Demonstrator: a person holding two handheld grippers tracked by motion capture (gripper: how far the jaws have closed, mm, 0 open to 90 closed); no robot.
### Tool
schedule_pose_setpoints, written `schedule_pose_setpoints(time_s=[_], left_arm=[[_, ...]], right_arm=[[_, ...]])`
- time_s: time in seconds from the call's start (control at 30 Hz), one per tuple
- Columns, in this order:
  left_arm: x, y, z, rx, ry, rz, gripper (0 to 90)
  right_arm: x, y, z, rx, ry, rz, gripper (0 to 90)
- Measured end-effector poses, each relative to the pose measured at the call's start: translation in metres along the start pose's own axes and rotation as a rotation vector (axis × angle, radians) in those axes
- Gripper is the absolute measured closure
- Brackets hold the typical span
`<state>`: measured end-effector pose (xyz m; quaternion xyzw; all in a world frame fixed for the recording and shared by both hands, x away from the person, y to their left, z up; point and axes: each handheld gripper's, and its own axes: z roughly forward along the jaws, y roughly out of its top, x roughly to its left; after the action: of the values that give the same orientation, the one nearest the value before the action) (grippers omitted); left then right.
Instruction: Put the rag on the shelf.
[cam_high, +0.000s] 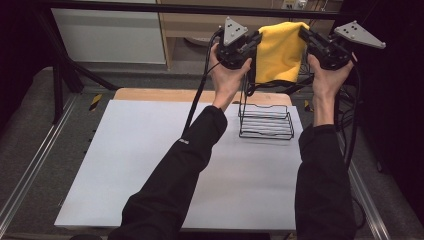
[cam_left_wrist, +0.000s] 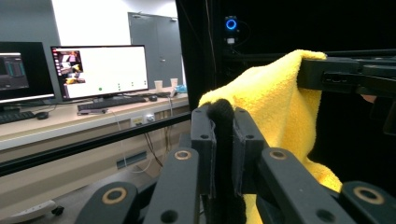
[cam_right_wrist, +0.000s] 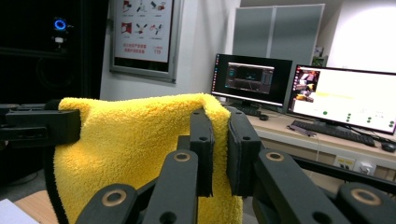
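Both tongs, left (cam_high: 254, 41) and right (cam_high: 306, 36), are clamped tight on the top corners of the fluffy yellow microfibre cloth (cam_high: 281, 52), which hangs above the black wire rack (cam_high: 266, 122) at the table's (cam_high: 150, 165) far edge. Keep the top edge taut and level while lowering it onto the rack; its long axis hangs straight down.

Lit monitors (cam_right_wrist: 343, 98) stand on a long desk (cam_left_wrist: 70, 123) by a grey wall; beyond, perhaps a grey door (cam_left_wrist: 152, 49).
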<state>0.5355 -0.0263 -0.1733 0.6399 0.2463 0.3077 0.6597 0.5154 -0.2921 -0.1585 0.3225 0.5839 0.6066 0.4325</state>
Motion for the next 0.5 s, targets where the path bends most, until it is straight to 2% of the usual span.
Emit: schedule_pose_setpoints(time_s=[0.1, 0.23, 0.33, 0.43, 0.5], left_arm=[[0.008, 0.001, -0.007, 0.0, 0.013, 0.011, 81.2], [0.017, 0.001, -0.013, 0.005, 0.025, 0.017, 81.3], [0.017, -0.002, -0.014, 0.011, 0.034, 0.035, 81.4], [0.016, -0.004, -0.013, 0.027, 0.047, 0.081, 81.3], [0.017, -0.008, -0.012, 0.042, 0.058, 0.102, 81.4]], right_arm=[[0.006, 0.003, 0.01, -0.001, 0.018, -0.018, 83.0], [0.012, -0.002, 0.02, -0.002, 0.047, -0.006, 82.9], [0.011, -0.011, 0.023, 0.01, 0.059, 0.011, 82.9], [0.008, -0.018, 0.022, 0.02, 0.073, 0.041, 82.9], [0.009, -0.024, 0.021, 0.034, 0.08, 0.039, 82.9]])
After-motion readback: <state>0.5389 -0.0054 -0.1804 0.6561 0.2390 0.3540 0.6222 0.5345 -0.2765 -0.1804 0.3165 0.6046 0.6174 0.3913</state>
